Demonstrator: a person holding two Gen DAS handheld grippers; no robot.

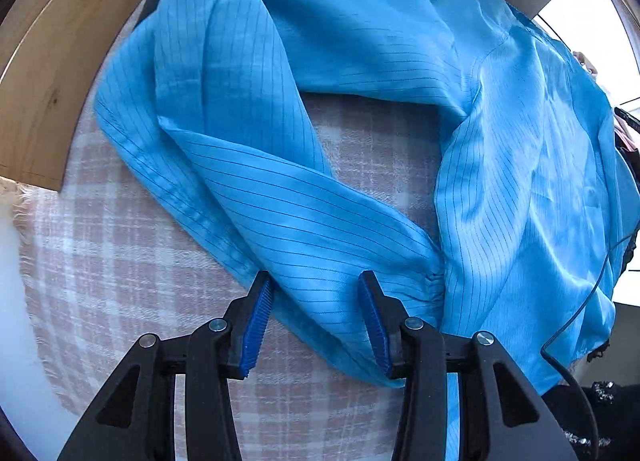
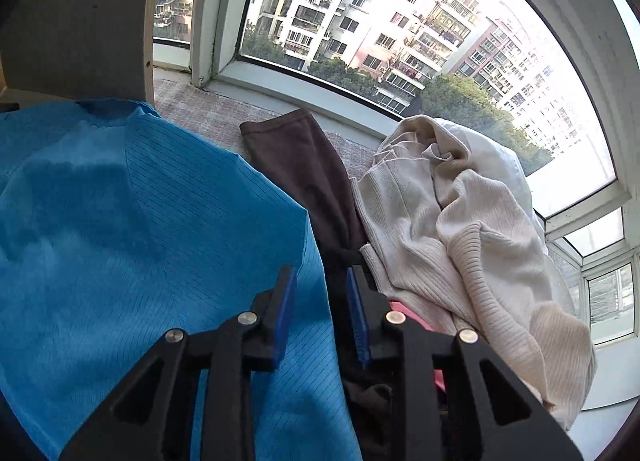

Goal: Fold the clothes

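Observation:
A bright blue pinstriped garment (image 1: 360, 41) lies crumpled on a pink-and-white checked blanket (image 1: 120, 261). One sleeve (image 1: 304, 221) runs down toward me, and its end lies between the blue pads of my open left gripper (image 1: 316, 281). In the right wrist view the same blue garment (image 2: 140, 221) fills the left half. My right gripper (image 2: 320, 275) is open over the garment's right edge, with the fabric's border in the gap between the fingers. I cannot tell whether the pads touch the cloth.
A wooden panel (image 1: 48, 73) rises at the left of the blanket. Right of the blue garment lie a dark brown garment (image 2: 304, 173), a heap of cream knitwear (image 2: 460, 213) and something pink (image 2: 412, 317). A window (image 2: 400, 21) stands close behind. A black cable (image 1: 576, 321) hangs at the right.

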